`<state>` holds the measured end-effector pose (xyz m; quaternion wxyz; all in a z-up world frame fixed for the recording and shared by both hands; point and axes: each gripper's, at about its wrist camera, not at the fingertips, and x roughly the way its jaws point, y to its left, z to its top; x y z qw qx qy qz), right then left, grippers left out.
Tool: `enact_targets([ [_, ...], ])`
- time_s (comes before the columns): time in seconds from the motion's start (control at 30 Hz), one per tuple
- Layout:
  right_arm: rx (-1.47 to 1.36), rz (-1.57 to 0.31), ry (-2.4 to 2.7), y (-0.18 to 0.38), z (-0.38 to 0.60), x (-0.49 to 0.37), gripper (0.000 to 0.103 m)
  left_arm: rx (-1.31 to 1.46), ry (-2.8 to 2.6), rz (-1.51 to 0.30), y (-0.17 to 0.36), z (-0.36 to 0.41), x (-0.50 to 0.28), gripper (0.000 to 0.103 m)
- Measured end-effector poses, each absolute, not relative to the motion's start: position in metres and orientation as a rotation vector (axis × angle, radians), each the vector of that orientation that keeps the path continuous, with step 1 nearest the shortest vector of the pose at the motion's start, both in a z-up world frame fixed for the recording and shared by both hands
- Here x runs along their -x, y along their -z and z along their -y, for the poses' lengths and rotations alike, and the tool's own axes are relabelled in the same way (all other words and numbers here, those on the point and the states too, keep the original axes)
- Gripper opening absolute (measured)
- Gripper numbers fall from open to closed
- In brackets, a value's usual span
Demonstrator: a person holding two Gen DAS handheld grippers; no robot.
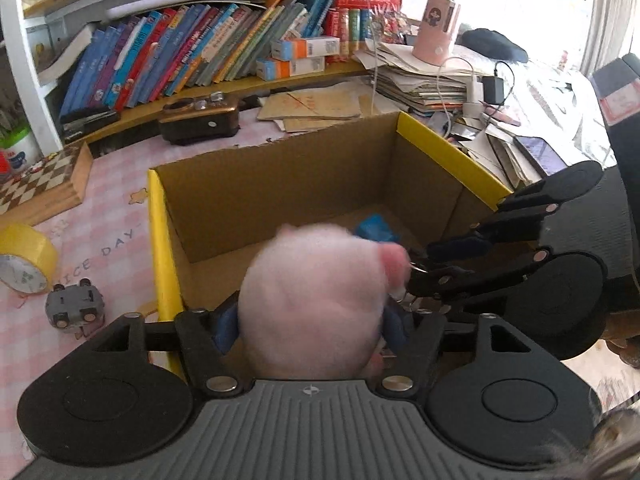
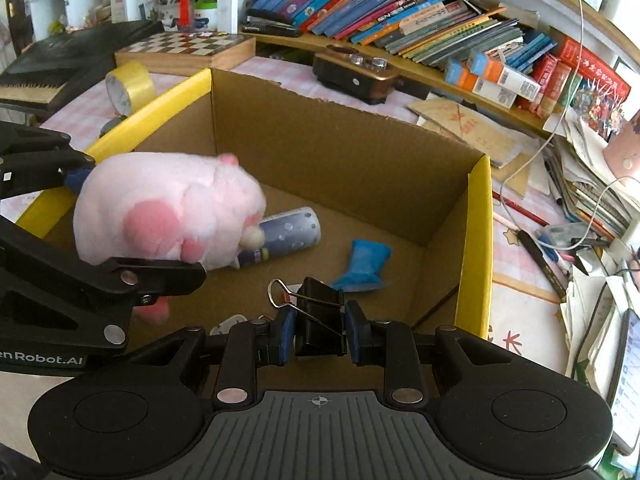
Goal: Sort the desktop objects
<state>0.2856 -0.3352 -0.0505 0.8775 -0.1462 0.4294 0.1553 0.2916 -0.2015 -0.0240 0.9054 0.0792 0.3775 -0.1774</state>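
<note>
The open cardboard box (image 2: pixel 340 152), edged in yellow tape, stands on the pink checked tablecloth (image 1: pixel 116 184). Above its near-left corner, the pink plush toy (image 1: pixel 316 300) sits between the left gripper (image 1: pixel 312 326) fingers; whether the pads press it cannot be told. The right gripper (image 2: pixel 320 338) is clamped on a black binder clip (image 2: pixel 320 320) over the box interior. A spray can (image 2: pixel 288 232) and blue cloth (image 2: pixel 366 266) lie inside.
</note>
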Motion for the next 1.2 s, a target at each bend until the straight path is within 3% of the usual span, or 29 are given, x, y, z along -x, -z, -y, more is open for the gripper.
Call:
enact_targets([
  [0.07, 0.289, -0.89, -0.321, 0.049, 0.336, -0.284, 0.027, -0.13, 0.371, -0.765, 0.02, 0.196, -0.289, 0.075],
  [0.13, 0.271, -0.877, -0.317, 0.046, 0.338, -0.282, 0.028, -0.097, 0.358, -0.747, 0.016, 0.192, -0.287, 0.087],
  [0.2, 0.25, -0.861, -0.314, 0.042, 0.34, -0.279, 0.029, -0.066, 0.354, -0.728, 0.011, 0.188, -0.284, 0.09],
  [0.27, 0.232, -0.837, -0.307, 0.037, 0.341, -0.274, 0.034, -0.048, 0.348, -0.714, 0.007, 0.187, -0.28, 0.09],
  [0.47, 0.17, -0.78, -0.285, 0.02, 0.345, -0.257, 0.036, -0.007, 0.342, -0.664, -0.009, 0.18, -0.261, 0.094],
  [0.53, 0.15, -0.751, -0.27, 0.014, 0.347, -0.25, 0.047, 0.009, 0.337, -0.64, -0.015, 0.176, -0.252, 0.096],
  [0.6, 0.125, -0.718, -0.254, 0.008, 0.35, -0.241, 0.051, 0.026, 0.327, -0.616, -0.02, 0.172, -0.244, 0.097],
  [0.87, 0.023, -0.623, -0.161, -0.01, 0.363, -0.208, 0.053, 0.121, 0.268, -0.55, -0.034, 0.143, -0.214, 0.099],
  [1.2, -0.022, -0.644, -0.083, -0.004, 0.364, -0.174, 0.053, 0.13, 0.249, -0.559, -0.025, 0.12, -0.185, 0.099],
])
